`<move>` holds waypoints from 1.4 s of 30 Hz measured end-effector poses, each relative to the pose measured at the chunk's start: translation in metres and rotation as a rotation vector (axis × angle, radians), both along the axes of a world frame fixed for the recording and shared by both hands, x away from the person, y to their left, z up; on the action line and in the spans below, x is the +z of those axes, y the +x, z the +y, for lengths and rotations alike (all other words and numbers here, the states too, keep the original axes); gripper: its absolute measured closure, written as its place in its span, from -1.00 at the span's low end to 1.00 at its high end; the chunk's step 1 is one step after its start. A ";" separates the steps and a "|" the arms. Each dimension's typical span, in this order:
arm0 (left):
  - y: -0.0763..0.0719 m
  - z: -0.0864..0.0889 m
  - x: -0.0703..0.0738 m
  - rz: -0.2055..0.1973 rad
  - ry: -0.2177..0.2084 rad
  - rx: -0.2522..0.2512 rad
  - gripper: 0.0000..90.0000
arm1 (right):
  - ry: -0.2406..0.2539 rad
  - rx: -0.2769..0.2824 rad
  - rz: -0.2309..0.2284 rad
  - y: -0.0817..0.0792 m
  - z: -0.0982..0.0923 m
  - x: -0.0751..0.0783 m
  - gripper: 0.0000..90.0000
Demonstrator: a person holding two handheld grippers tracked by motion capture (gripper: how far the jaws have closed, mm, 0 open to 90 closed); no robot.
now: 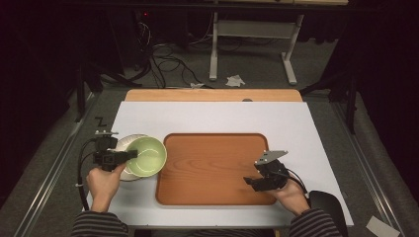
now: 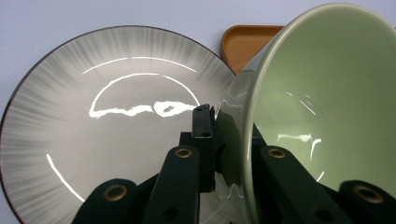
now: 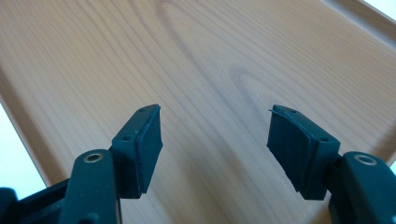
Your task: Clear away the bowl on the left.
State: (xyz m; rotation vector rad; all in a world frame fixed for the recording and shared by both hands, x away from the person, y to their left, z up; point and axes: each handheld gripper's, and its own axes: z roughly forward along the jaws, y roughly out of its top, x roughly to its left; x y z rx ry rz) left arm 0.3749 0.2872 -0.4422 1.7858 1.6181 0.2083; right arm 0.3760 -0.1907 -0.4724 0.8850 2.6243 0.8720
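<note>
A pale green bowl hangs tilted at the left of the table, its wall pinched between the jaws of my left gripper. In the left gripper view the green bowl stands on edge, with one jaw outside the wall and one inside. Below it lies a grey plate with a dark rim, which in the high view peeks out as the grey plate behind the bowl. My right gripper hovers open over the near right part of the wooden tray, and its pads hold nothing.
The wooden tray sits in the middle of a white mat that covers the tabletop. A strip of bare wood shows at the far edge. Beyond the table are cables and a desk frame on the floor.
</note>
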 end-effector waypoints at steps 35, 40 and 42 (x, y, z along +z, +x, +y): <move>0.010 -0.053 0.005 0.024 0.016 -0.170 0.85 | -0.003 -0.004 0.002 0.001 0.000 -0.001 -0.18; 0.013 -0.060 0.005 0.027 0.025 -0.187 0.85 | -0.001 -0.003 0.001 0.001 0.000 -0.001 -0.18; 0.015 -0.064 0.006 0.029 0.022 -0.197 0.85 | 0.001 -0.004 0.002 0.001 0.000 -0.001 -0.18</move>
